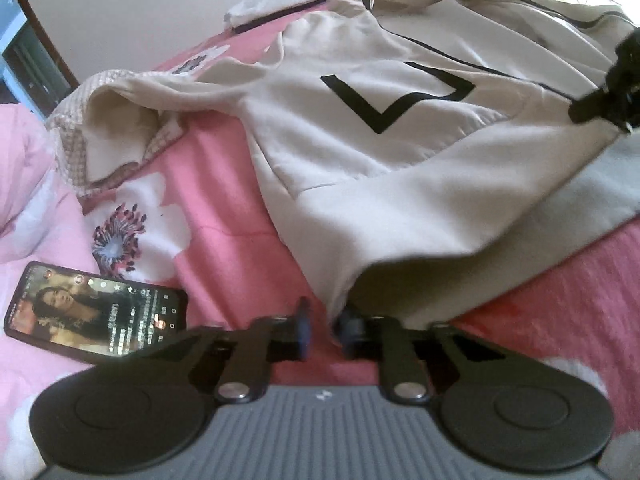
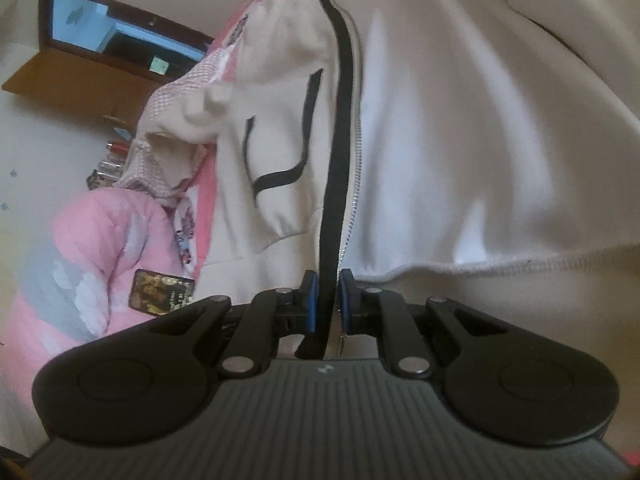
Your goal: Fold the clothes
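Note:
A cream zip jacket (image 1: 400, 140) with black trim and a black angular mark lies spread on a pink floral bedspread (image 1: 224, 208). My left gripper (image 1: 326, 328) is shut on a lower corner of the jacket, lifting it slightly off the bed. My right gripper (image 2: 328, 300) is shut on the jacket's black zipper edge (image 2: 340, 120), with the cream fabric (image 2: 480, 140) hanging close in front of the camera. The right gripper also shows in the left wrist view (image 1: 612, 88) at the jacket's far right edge.
A phone (image 1: 96, 314) with a lit screen lies on the bed left of my left gripper; it also shows in the right wrist view (image 2: 162, 286). A pink quilt (image 2: 92, 240) is bunched at the left. Folded items (image 1: 280, 4) lie at the far edge.

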`<state>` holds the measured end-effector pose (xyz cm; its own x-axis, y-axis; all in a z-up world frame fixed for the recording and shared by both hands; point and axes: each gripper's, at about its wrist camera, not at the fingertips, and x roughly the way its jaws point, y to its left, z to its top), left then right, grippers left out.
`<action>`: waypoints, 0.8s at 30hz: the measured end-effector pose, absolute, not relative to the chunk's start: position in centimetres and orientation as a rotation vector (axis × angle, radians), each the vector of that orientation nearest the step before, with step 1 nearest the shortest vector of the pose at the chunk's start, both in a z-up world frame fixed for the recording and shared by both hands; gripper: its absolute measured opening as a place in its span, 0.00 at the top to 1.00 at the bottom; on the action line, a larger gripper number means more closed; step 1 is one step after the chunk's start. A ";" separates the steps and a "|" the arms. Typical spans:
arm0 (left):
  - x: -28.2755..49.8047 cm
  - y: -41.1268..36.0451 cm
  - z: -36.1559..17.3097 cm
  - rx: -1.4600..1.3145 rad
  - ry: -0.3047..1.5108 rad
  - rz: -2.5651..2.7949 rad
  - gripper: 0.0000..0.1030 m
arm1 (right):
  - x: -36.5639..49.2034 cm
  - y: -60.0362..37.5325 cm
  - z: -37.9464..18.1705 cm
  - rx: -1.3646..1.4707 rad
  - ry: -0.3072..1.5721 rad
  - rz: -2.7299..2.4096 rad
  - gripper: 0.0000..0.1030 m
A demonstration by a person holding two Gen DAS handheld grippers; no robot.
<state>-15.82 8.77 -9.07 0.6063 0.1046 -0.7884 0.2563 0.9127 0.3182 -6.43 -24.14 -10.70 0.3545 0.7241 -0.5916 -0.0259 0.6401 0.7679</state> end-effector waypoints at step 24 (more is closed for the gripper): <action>-17.4 7.9 -9.2 0.594 0.777 0.026 0.97 | -7.0 -21.0 -9.0 0.639 1.077 0.627 0.91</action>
<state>-17.39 7.88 -9.17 0.7212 0.2353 -0.6515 0.1907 0.8367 0.5133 -6.98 -21.01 -8.96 0.3424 0.7326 -0.5883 -0.1502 0.6608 0.7354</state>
